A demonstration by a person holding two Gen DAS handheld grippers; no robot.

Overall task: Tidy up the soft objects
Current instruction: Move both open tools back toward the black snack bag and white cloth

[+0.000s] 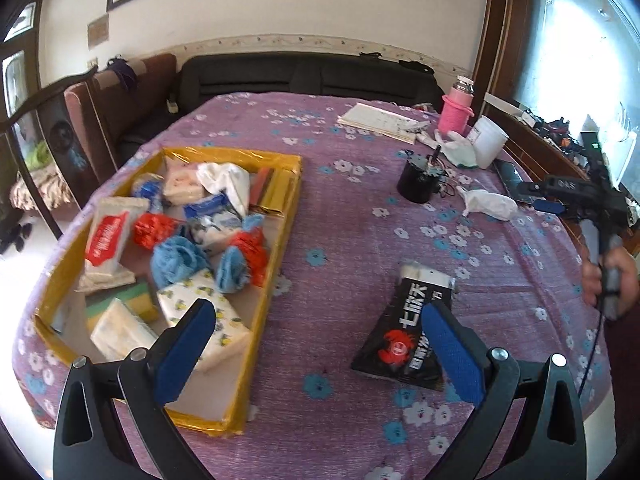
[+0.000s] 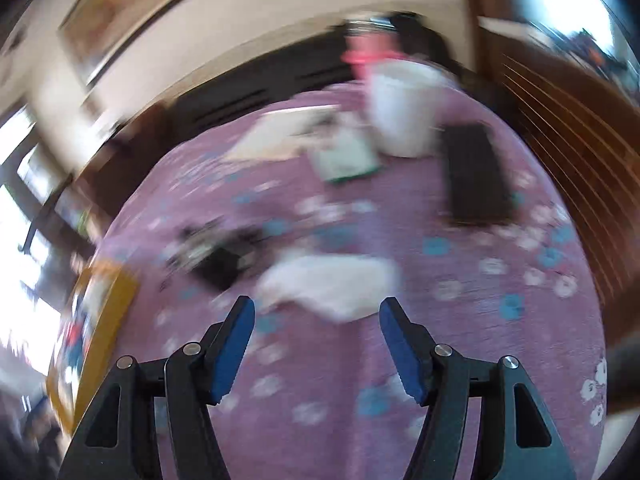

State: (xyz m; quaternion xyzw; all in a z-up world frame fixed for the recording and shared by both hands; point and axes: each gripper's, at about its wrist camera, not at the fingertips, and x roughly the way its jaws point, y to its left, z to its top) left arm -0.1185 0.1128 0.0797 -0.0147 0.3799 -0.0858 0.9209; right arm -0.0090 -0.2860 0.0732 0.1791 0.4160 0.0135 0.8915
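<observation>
While its jaws stand wide apart and empty, the left gripper (image 1: 320, 344) hovers beside a black snack packet (image 1: 404, 332); the right gripper (image 2: 316, 344), likewise spread, faces a blurred white bag (image 2: 332, 284). Soft packs fill the yellow box (image 1: 276, 256).

Black sofa (image 1: 308, 76) behind purple-clothed table (image 1: 340, 240)
</observation>
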